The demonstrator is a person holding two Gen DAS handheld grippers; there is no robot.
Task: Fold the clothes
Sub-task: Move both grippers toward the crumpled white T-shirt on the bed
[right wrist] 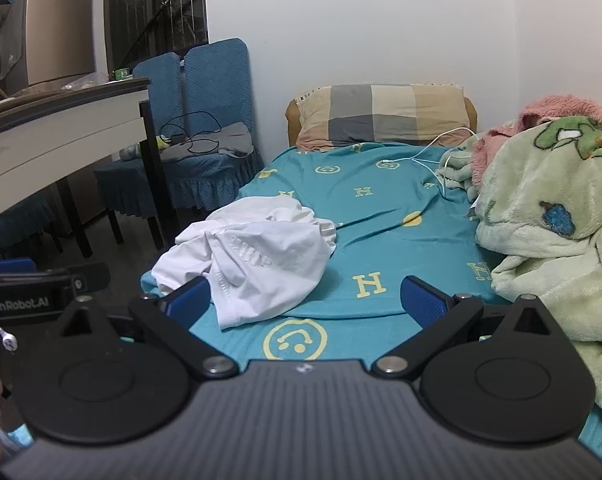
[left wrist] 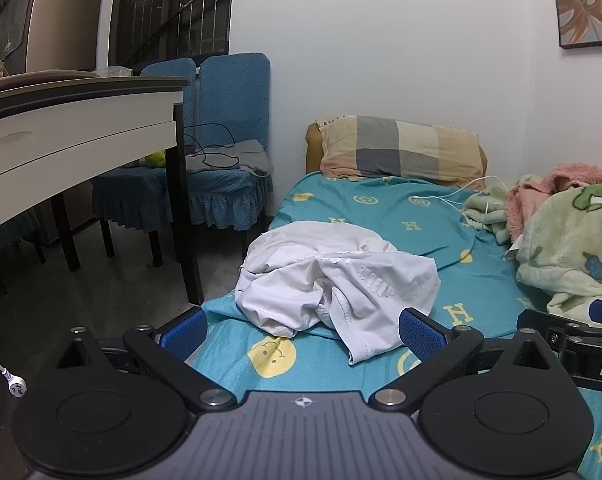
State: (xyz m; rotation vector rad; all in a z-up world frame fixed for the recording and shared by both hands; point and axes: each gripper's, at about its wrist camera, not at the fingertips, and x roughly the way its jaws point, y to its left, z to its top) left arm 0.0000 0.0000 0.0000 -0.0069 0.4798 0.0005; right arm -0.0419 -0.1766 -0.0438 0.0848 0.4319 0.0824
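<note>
A crumpled white garment lies in a heap on the teal bed sheet, near the bed's left edge. My left gripper hovers just short of it, jaws wide open, blue pads empty. My right gripper is also open and empty; the garment's hem lies by its left pad, apart from it. The right gripper's side shows at the left wrist view's right edge, and the left gripper's side shows at the right wrist view's left edge.
A plaid pillow lies at the bed's head against the wall. Green and pink fleece blankets pile along the bed's right side, with a white cable beside them. Left of the bed stand blue-covered chairs and a white table.
</note>
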